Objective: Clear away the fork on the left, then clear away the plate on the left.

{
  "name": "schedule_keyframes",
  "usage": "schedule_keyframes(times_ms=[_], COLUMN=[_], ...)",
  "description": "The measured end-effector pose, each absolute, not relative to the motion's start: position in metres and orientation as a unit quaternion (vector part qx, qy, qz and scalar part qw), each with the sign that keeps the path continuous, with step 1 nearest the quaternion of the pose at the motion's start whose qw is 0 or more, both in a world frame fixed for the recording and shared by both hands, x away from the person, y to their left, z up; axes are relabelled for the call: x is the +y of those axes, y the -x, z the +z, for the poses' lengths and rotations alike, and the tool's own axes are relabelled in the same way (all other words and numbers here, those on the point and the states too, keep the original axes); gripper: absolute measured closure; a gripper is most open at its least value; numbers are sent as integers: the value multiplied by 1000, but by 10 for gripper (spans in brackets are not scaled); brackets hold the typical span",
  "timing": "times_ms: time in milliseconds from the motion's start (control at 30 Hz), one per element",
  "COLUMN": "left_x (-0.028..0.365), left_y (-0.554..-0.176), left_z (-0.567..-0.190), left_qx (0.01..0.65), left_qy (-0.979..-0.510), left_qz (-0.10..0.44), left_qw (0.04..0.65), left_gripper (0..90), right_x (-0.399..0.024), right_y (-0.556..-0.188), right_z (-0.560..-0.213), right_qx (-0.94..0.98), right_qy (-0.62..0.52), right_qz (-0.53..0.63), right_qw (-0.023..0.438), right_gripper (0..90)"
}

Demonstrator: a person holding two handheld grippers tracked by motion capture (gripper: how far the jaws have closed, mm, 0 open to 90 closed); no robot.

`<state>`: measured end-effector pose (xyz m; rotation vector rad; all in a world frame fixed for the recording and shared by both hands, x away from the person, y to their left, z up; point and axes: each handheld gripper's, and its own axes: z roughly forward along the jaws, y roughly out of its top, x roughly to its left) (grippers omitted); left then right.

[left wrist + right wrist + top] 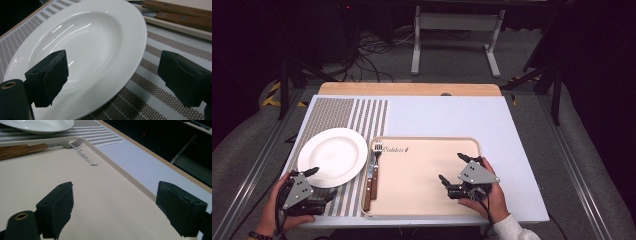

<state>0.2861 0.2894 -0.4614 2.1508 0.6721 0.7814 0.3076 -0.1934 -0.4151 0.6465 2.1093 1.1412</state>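
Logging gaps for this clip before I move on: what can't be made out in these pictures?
- Knife blade: high view, too small and tight against the fork to tell apart.
- Cutlery handles: left gripper view, cut off by the top and right edges.
- Tray lettering: small and blurred in the high and right gripper views.
- Plate: right gripper view, cut off at the top edge.

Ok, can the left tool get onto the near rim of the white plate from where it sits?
Probably yes. The left tool is open, one jaw over the plate and the other over the striped mat beside it, so the rim lies between them with nothing in the way.
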Motion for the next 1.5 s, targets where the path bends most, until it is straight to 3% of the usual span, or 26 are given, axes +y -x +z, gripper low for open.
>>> schedule_keyframes(times_ms=[533,900,1400,1500], left_x=[290,275,260,258], left_y=[-290,-295,-306,-307], left_z=[-469,-475,-479,-480], left_qx=[260,234,225,221], left_qy=[-842,-852,-846,-850], left_qz=[335,384,412,405], left_qw=[333,269,251,254], left_gripper=[148,220,254,294], right_x=[-189,-192,-190,-191], right_y=[-310,-306,-298,-299], right_z=[-415,-415,-416,-416], right_qx=[807,805,812,809], right_qy=[-241,-241,-229,-236], right_qz=[435,436,420,424], right_qw=[320,322,335,331], right_gripper=[157,158,157,157])
